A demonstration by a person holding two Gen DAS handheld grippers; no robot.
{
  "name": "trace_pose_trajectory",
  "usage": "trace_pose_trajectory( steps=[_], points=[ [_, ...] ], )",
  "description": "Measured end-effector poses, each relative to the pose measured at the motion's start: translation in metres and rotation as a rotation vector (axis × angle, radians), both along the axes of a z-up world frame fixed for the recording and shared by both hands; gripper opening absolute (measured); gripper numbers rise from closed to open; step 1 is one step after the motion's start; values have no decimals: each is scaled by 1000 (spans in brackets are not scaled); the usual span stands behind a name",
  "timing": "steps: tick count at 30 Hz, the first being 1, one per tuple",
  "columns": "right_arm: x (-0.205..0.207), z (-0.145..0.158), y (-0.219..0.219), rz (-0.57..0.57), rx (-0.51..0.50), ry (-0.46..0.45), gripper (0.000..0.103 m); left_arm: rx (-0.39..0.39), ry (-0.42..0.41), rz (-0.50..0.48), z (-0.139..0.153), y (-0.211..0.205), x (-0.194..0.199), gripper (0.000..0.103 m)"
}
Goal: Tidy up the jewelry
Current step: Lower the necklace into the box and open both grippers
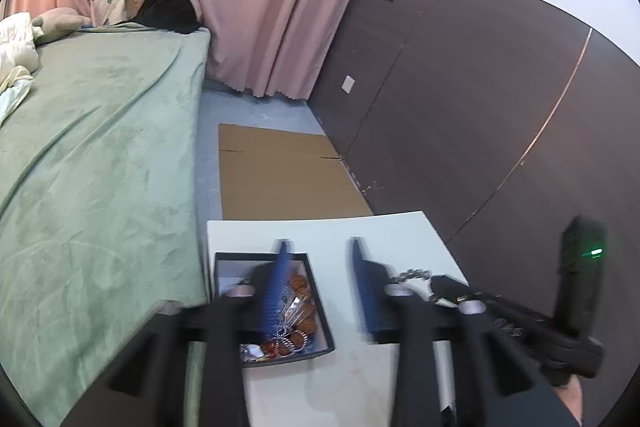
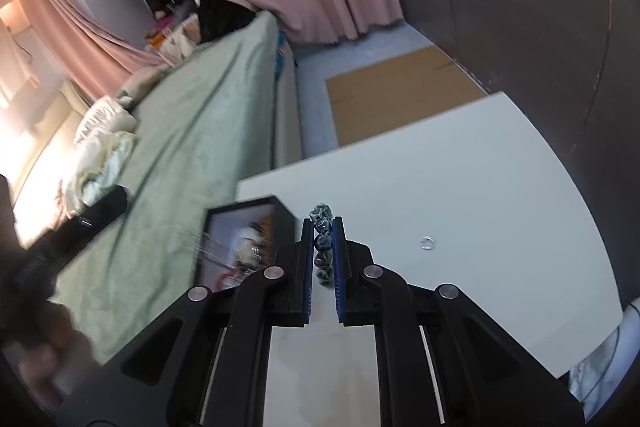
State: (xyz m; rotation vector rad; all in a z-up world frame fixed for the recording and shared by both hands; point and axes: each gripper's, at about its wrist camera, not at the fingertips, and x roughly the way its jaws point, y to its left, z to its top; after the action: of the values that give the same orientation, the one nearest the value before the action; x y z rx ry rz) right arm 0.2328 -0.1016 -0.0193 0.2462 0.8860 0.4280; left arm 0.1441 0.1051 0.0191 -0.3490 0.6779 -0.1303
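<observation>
Right gripper (image 2: 323,227): jaws are closing tight on a beaded bracelet (image 2: 322,235), dark glossy blue-grey beads; the pads are pinching the strand along its length, a few beads are poking out past the fingertips; the piece is hanging clear of the white table (image 2: 460,167), just right of the black jewelry box (image 2: 286,213).

Left gripper (image 1: 318,247): jaws are standing apart with nothing between them; one blue finger is hovering over the black jewelry box (image 1: 320,291), the other over bare table (image 1: 360,363); the box is sitting at the table's bed-side edge and is holding a tangle of orange beads and silver chain (image 1: 294,319).

A small clear ring-like item (image 2: 427,243) is lying alone on the table, well apart from the box; too small to identify.

Handling judgement: the bracelet is looking light; the beads are hard, rounded and slick, the strand between them limp, so it is likely sagging and swinging; pinching across several beads, as now, is looking safer than a single bead, which could squirt out; release low over the box; the chains inside are looking prone to snagging.
</observation>
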Motion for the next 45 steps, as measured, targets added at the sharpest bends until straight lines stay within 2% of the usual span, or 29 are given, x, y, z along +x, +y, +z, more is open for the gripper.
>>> trace_pose_trajectory(
  steps=[1, 4, 6, 11, 15, 25, 30, 34, 36, 37, 38, 39, 41, 45],
  points=[
    [-3, 3, 1, 4, 10, -9, 10, 1, -3, -1, 0, 1, -2, 56],
    [-11, 13, 13, 22, 32, -38, 10, 9, -2, -7, 0, 5, -4, 57],
    [-15, 19, 21, 36, 44, -52, 10, 2, 9, -4, -1, 10, -6, 61],
    [-25, 35, 37, 91, 84, -108, 10, -13, 9, 17, 4, 27, -14, 81],
    [-27, 38, 52, 137, 110, -124, 10, 7, -9, 28, 11, 37, -23, 94],
    [-16, 40, 87, 241, 144, -90, 10, -33, 5, 91, 9, 64, -27, 94],
    [-6, 37, 101, 269, 127, -66, 10, -34, 6, 113, 8, 72, -28, 94],
    [5, 20, 110, 286, 108, 8, 12, -43, 12, 116, 7, 72, -26, 94],
    [9, 11, 110, 282, 76, 52, 36, -38, 11, 109, 7, 70, -25, 94],
    [10, 9, 107, 267, 57, 57, 42, -36, 11, 104, 7, 68, -24, 95],
    [10, 9, 104, 255, 43, 51, 52, -34, 12, 101, 6, 67, -24, 94],
    [10, 11, 100, 244, 34, 43, 69, -29, 14, 95, 6, 64, -23, 94],
    [8, 15, 86, 212, 35, 21, 85, -22, 18, 87, 4, 60, -22, 94],
    [6, 15, 57, 168, 33, 31, 86, -1, 27, 59, 1, 47, -18, 95]
  ],
)
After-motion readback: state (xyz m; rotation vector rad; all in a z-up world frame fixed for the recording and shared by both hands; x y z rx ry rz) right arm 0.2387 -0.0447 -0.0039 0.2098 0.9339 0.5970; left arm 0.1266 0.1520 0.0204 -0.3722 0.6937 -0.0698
